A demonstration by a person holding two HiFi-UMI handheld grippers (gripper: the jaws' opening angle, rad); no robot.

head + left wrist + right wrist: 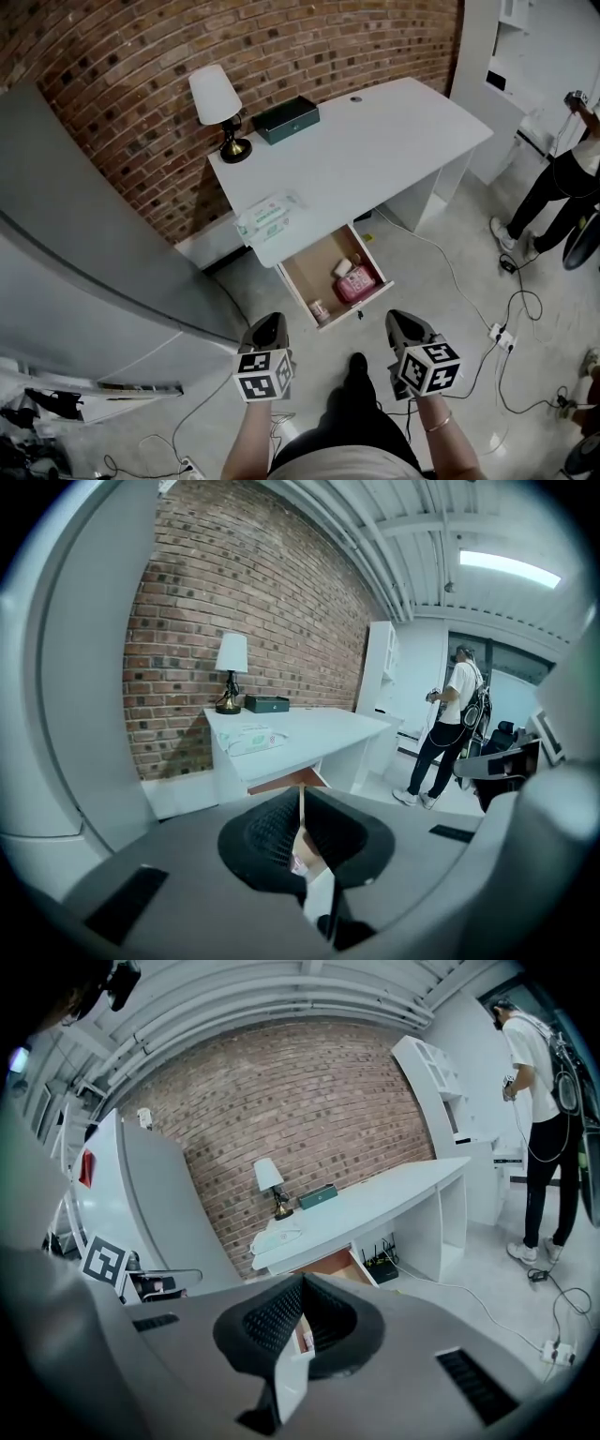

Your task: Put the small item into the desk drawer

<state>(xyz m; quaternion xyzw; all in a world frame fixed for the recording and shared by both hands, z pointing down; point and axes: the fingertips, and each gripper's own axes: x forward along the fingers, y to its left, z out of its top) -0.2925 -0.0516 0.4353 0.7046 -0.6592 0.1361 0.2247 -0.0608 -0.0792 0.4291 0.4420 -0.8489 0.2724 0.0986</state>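
Observation:
The white desk [375, 141] has its wooden drawer [305, 272] pulled open toward me. Inside lie a pink box [356, 284], a small white item [342, 267] and a little jar [319, 307] near the front edge. My left gripper [267, 323] hangs over the floor just short of the drawer front, its jaws shut with nothing between them. My right gripper [405, 323] is beside it, to the right of the drawer, also shut and empty. In the left gripper view the pads [272, 832] meet in front of the drawer [291, 782]. The right gripper view shows the same [302, 1283].
On the desk stand a lamp [216, 103], a dark green box [287, 119] and a pack of wipes [267, 217]. A grey cabinet [84, 244] fills the left. Cables and a power strip [500, 336] lie on the floor at right, where a person [562, 178] stands.

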